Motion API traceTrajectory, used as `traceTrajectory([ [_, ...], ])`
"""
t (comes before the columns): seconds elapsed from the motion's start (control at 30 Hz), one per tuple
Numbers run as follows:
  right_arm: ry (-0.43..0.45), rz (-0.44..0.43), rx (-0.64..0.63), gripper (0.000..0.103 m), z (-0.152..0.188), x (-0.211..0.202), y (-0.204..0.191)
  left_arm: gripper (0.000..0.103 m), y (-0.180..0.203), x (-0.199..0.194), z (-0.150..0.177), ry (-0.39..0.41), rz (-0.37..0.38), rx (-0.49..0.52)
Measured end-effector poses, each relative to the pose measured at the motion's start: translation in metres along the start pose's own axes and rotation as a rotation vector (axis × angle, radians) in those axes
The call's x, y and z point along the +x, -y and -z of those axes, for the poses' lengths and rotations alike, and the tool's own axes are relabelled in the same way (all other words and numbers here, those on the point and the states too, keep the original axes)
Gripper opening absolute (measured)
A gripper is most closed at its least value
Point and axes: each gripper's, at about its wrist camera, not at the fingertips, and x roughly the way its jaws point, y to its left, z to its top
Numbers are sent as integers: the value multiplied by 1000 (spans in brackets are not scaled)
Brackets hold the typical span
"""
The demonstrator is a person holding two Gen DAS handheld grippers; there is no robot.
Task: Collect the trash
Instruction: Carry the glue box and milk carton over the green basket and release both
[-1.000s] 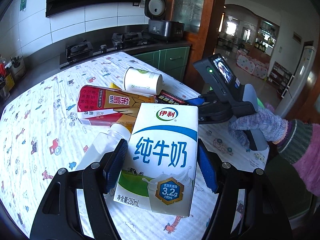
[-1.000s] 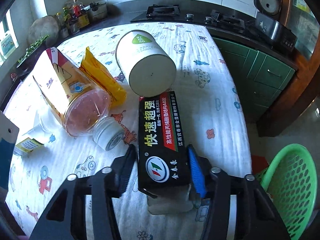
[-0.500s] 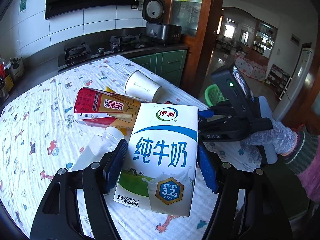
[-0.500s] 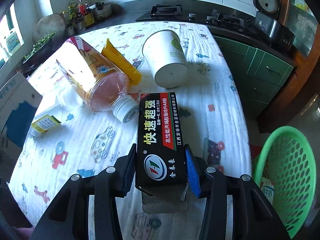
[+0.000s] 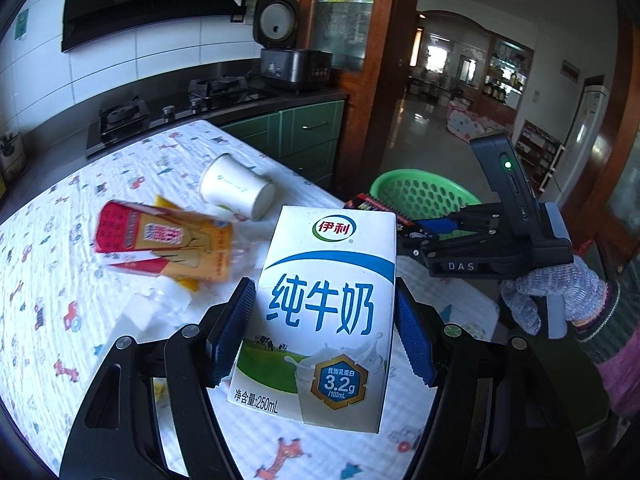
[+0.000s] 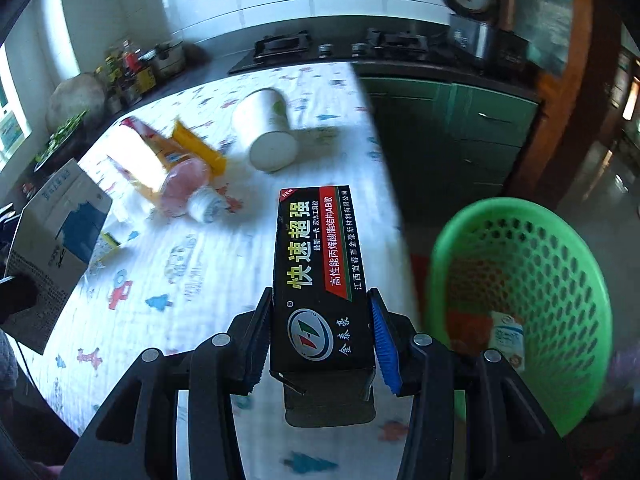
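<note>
My left gripper (image 5: pixel 322 330) is shut on a white and blue milk carton (image 5: pixel 324 316), held above the table. My right gripper (image 6: pixel 318 340) is shut on a black glue box (image 6: pixel 318 276), lifted near the table's right edge; the same box (image 5: pixel 380 210) and right gripper (image 5: pixel 424 230) show in the left wrist view, in front of a green perforated basket (image 5: pixel 424 194). That basket (image 6: pixel 520 292) stands on the floor to the right of the table and holds a small carton (image 6: pixel 508 338).
On the patterned tablecloth (image 6: pixel 160 280) lie a white paper cup (image 6: pixel 266 134), a red and orange bottle (image 6: pixel 160 172) with a white cap, and a yellow wrapper (image 6: pixel 196 146). Green cabinets (image 6: pixel 460 132) and a stove counter (image 6: pixel 340 48) lie beyond. A gloved hand (image 5: pixel 556 292) grips the right tool.
The right gripper has carried the glue box up and to the right, toward the basket, which now shows far larger. The left gripper has shifted right with the milk carton.
</note>
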Motion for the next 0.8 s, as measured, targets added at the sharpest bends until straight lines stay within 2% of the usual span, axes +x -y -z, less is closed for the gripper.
traceTrajectory([
  [0.3, 11, 153, 204, 45, 25, -29, 104, 67, 48, 32, -28, -4, 52, 60],
  [0.43, 14, 190, 261, 45, 37, -33, 139, 67, 69, 50, -43, -4, 71, 84],
  [0.53, 30, 182, 295, 45, 46, -39, 156, 67, 85, 68, -53, -17, 85, 95],
  [0.67, 48, 199, 306, 52, 58, -48, 169, 67, 102, 96, -66, -46, 96, 104],
  [0.8, 54, 212, 312, 53, 71, -56, 179, 67, 113, 121, -78, -71, 106, 107],
])
